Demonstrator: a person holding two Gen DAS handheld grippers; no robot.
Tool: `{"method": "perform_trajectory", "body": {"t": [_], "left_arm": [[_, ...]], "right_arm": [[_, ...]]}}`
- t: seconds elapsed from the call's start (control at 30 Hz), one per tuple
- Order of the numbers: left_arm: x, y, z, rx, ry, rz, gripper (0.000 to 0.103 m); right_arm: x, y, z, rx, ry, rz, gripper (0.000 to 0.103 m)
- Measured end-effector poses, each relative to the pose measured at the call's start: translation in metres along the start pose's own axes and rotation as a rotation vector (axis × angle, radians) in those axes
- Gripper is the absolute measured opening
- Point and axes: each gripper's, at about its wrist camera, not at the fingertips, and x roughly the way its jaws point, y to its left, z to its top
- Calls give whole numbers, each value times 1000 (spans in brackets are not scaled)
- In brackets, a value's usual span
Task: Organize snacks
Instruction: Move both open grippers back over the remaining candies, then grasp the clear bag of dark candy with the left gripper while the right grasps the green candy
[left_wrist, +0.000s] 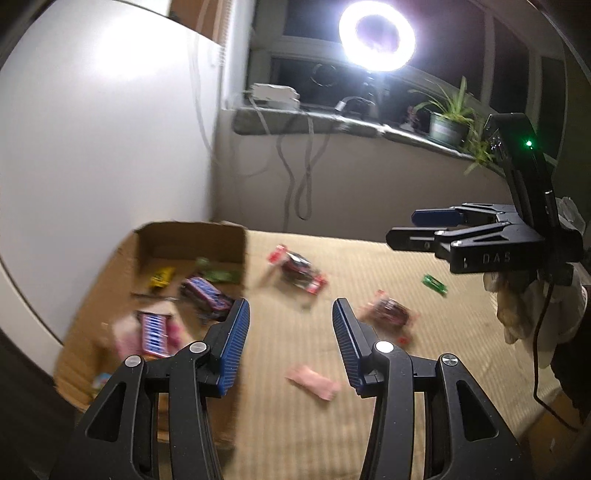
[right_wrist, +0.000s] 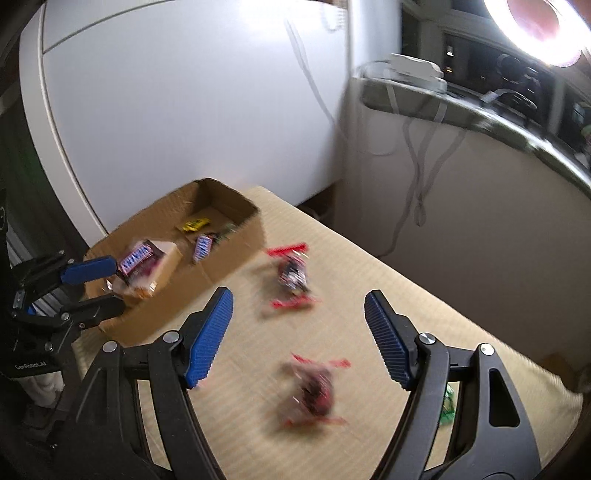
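Observation:
An open cardboard box (left_wrist: 192, 236) (right_wrist: 236, 240) sits at the table's left and holds several snack packs, among them a blue-and-pink bar (left_wrist: 205, 295) (right_wrist: 138, 258) and a yellow one (left_wrist: 161, 277) (right_wrist: 195, 224). Two red-ended dark packs (left_wrist: 301, 273) (left_wrist: 388, 312) lie on the beige mat, also in the right wrist view (right_wrist: 291, 277) (right_wrist: 316, 391). A pink pack (left_wrist: 314, 382) lies between my left fingers. A small green pack (left_wrist: 434, 284) lies far right. My left gripper (left_wrist: 290, 345) (right_wrist: 94, 288) is open and empty by the box. My right gripper (right_wrist: 299, 338) (left_wrist: 413, 227) is open and empty above the mat.
A white cabinet wall (left_wrist: 92, 129) stands behind the box. A windowsill (left_wrist: 332, 122) with a ring light (left_wrist: 376, 35), cables and a potted plant (left_wrist: 448, 122) runs along the back. The mat's right edge (right_wrist: 535, 373) drops off.

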Motion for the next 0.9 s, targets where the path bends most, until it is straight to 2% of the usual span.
{"method": "perform_trajectory", "body": {"t": [0.13, 0.2, 0.23, 0.27, 0.47, 0.67, 0.8, 0.9], "left_arm": [[8, -19, -4, 6, 26, -47, 46], [11, -28, -5, 4, 38, -67, 54], [14, -33, -6, 0, 43, -75, 64], [17, -37, -6, -3, 48, -80, 69], [43, -59, -11, -8, 106, -126, 69], [68, -74, -15, -30, 169, -161, 69], [85, -81, -14, -41, 212, -184, 69], [97, -83, -12, -59, 231, -186, 69]], "right_arm": [[-18, -32, -23, 58, 4, -46, 77], [-24, -47, -32, 87, 7, -62, 77], [-27, -55, -38, 105, 10, -71, 77], [-30, -65, -44, 124, 12, -80, 76], [-36, -114, -76, 194, 48, -146, 76], [-19, -131, -96, 164, 109, -156, 76], [-1, -129, -102, 111, 162, -150, 60], [11, -130, -104, 102, 185, -137, 55]]}}
